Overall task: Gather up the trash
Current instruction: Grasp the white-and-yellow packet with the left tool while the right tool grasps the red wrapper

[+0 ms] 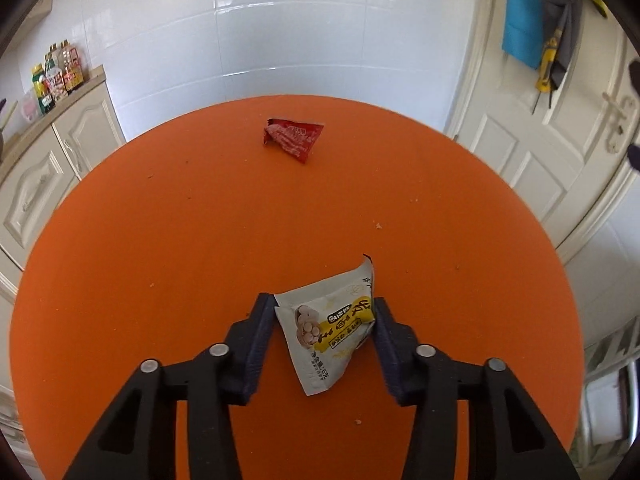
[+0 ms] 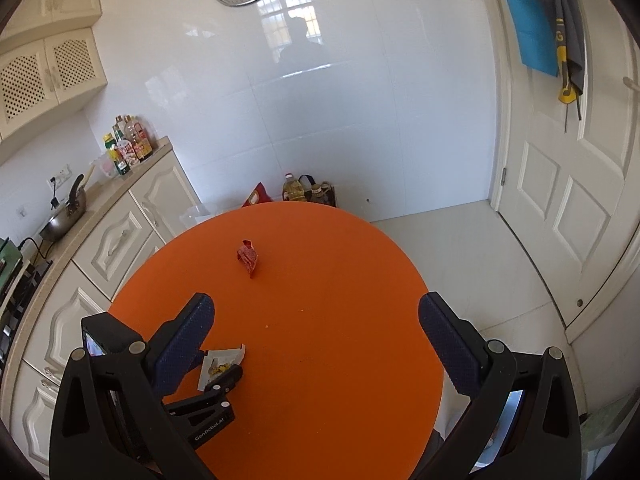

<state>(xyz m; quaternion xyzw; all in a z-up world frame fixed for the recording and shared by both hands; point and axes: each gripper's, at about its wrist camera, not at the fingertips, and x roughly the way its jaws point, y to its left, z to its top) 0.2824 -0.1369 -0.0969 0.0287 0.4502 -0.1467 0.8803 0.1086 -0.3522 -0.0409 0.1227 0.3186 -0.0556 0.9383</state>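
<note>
Currently:
table: round, smooth matte orange top [image 1: 200, 240], a few small crumbs scattered on it
room: glossy white tiled wall behind, cream panelled cabinets [image 2: 120, 236] on my left with bottles [image 2: 128, 144] on the counter, white panelled door [image 2: 568, 200] on my right
white-yellow wrapper [image 1: 332, 320]: crinkled, flat pouch, printed; lies near the table's near edge
my left gripper [image 1: 324, 312]: partly closed, both ribbed pads touching the wrapper's sides; can't tell if gripped firmly
red wrapper [image 1: 294, 138]: crumpled foil, triangular; near the far edge
my right gripper [image 2: 316, 316]: wide open, empty, above the table
</note>
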